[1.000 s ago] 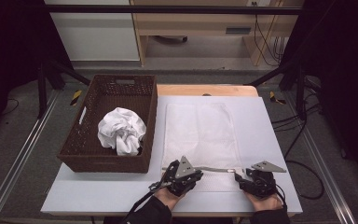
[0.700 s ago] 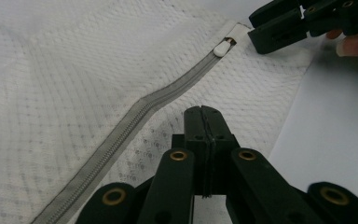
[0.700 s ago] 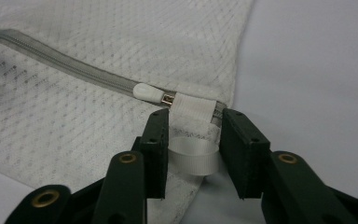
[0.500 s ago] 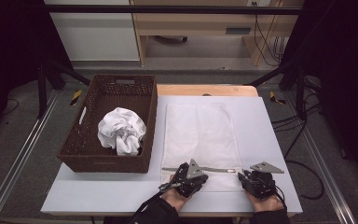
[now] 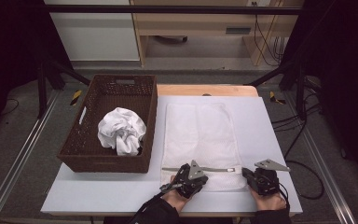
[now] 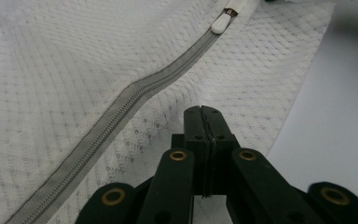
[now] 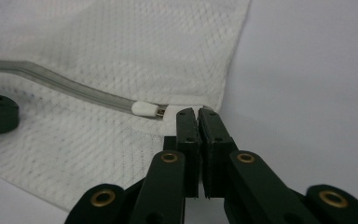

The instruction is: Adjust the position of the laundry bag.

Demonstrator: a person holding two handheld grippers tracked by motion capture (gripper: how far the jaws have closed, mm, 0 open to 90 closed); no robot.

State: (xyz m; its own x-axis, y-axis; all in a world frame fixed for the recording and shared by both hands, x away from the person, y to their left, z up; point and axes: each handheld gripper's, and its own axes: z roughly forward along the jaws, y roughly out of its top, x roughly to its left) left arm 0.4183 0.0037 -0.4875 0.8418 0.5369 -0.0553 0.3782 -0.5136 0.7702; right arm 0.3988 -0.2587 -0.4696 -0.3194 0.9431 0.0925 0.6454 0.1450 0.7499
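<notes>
Lying flat on the white surface (image 5: 98, 196), the white mesh bag (image 5: 200, 135) is the landmark: its long sides run away from the person and its near short end, crossed by a grey zipper (image 5: 200, 169), sits close to the surface's near edge. To the bag's right a bare strip of surface runs to the right edge; beyond the bag's far end a wooden board edge (image 5: 205, 90) shows. Left of the bag, just beside its long side, stands the brown wicker basket (image 5: 74, 144), so open room on that side lies only nearer the person than the basket.

At the bag's near left part the left gripper (image 6: 202, 112) has its fingers (image 6: 193, 123) pressed together, pinching a fold of mesh just on the near side of the zipper. At the bag's near right corner the right gripper (image 7: 198, 113) has just been closing; its fingers (image 7: 188, 126) now stand shut on the white fabric tab at the zipper's end, right beside the white zipper pull (image 7: 143, 108). Both grippers rest low on the bag, well apart from each other along the zipper line.

Inside the basket lies a crumpled white cloth (image 5: 121, 130), toward the wall nearest the bag.
</notes>
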